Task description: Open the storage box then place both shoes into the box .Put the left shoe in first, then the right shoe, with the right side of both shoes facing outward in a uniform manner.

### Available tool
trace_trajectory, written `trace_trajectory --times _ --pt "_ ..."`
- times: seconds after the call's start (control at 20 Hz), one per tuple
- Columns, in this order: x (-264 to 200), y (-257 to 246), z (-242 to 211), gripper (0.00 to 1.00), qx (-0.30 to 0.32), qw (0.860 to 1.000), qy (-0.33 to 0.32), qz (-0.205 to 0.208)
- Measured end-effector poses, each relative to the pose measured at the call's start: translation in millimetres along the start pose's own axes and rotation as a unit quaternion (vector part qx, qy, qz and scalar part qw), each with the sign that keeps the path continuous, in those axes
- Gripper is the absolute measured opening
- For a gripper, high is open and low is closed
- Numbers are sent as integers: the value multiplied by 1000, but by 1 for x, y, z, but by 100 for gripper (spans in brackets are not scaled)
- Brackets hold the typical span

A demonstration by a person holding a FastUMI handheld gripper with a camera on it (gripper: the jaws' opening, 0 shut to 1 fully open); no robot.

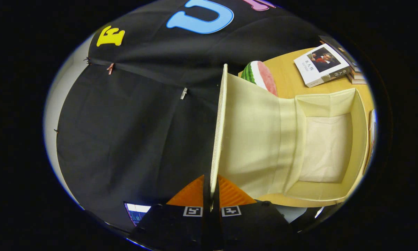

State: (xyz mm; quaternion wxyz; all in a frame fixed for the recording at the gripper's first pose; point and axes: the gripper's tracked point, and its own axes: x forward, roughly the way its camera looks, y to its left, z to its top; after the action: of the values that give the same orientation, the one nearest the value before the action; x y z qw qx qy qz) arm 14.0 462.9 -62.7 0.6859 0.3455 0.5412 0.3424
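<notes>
Pinched between the two fingers of the gripper (211, 195) is the thin edge of the lid (218, 139), a pale cream flap that runs straight ahead from the fingertips toward twelve o'clock; the jaws are pressed together on it with no gap to be seen. From that flap the cloth hinge panel leads off toward three o'clock to the storage box (358, 139), which stands open on a wooden table (289, 80) with its pale lining bare and no shoe inside. Beyond the box, at about one o'clock, a watermelon-patterned cushion (263, 74) sits just behind the lid, and farther toward two o'clock a book (320, 64) lies on a small stack. By my reading the opening step is nearly done and neither shoe is yet in. The risk from here is the lid itself: it is soft fabric held only by a narrow rim, so if it is let go while upright it may fall back over the opening. Pulling it too far could also drag the light box across the table or tip it toward the cushion.
</notes>
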Motion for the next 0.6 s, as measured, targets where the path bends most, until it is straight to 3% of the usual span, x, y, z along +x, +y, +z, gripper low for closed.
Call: trace_trajectory --times 0.4,0.45,0.6 --pt "32 2 -1 5 -8 1000 8 -10" --pt "31 1 4 11 -6 1000 -4 -11" --pt "14 -4 24 76 -15 999 -49 -18"
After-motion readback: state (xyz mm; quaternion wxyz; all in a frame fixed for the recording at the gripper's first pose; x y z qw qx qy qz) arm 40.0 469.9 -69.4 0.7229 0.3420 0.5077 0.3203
